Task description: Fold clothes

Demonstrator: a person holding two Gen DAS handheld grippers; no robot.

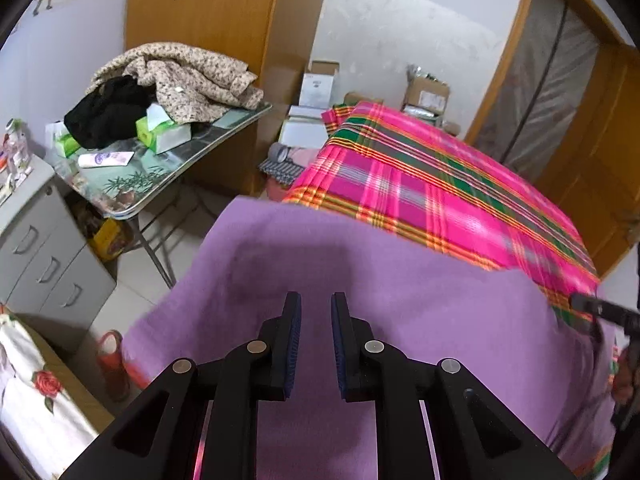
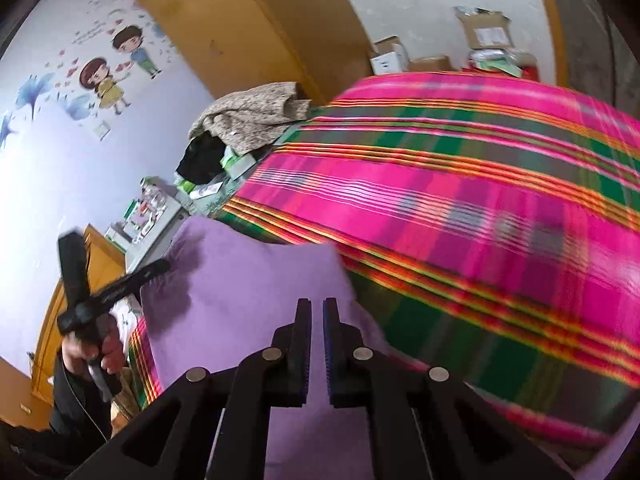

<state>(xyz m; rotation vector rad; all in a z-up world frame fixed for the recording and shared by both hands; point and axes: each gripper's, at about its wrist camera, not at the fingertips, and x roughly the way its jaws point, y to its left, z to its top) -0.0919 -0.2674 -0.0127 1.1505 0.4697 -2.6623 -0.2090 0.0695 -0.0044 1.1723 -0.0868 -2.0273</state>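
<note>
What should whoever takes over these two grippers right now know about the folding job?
Left gripper: jaws slightly apart over the purple cloth; grip unclear.
Right gripper: jaws almost closed, seemingly pinching the cloth's near edge.
Cloth: on the near part of the plaid bed, with its far edge raised.
Done: cloth apparently taken up.
Left: check both grips, finish the fold, lay it flat.
</note>
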